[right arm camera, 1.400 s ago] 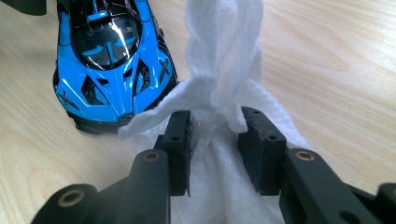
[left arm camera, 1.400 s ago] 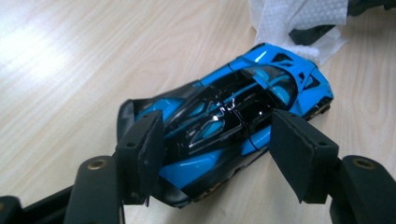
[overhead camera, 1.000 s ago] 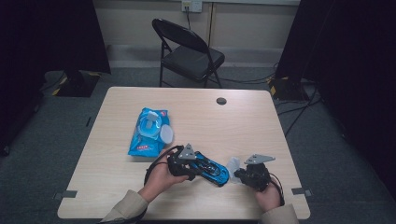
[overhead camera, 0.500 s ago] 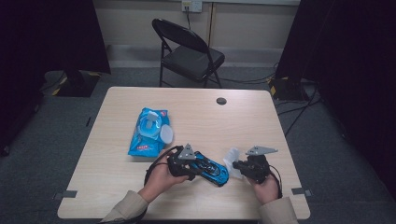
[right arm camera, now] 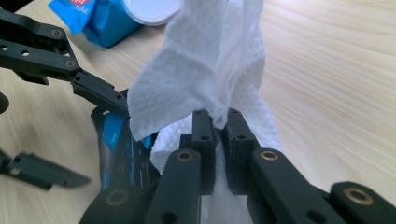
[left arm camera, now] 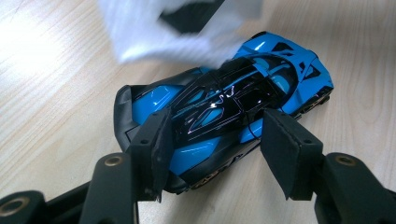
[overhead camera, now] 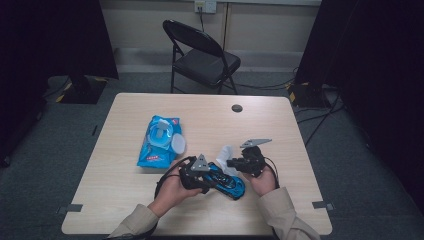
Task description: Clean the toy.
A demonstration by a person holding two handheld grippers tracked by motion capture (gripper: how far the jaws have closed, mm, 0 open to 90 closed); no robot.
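- Near the table's (overhead camera: 125, 200) front edge, in the high view, the left gripper (overhead camera: 204, 177) clasps a blue toy car (overhead camera: 227, 182); the right gripper (overhead camera: 235, 162) lifts a white wipe (overhead camera: 225, 152) just above it. A wipes pack (overhead camera: 160, 142) lies nearby.
- Left gripper view: the pads (left arm camera: 159, 144) press the car's (left arm camera: 224, 107) flanks, wipe (left arm camera: 154, 37) blurred overhead.
- Right gripper view: jaws clenched on the wipe (right arm camera: 201, 79), car (right arm camera: 116, 149) alongside.

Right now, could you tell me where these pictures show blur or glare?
Left gripper view: the white wipe is smeared by motion, and the toy car roof carries sharp glints. Right gripper view: wipe crisp, background soft. High view: dark surroundings, evenly lit table.
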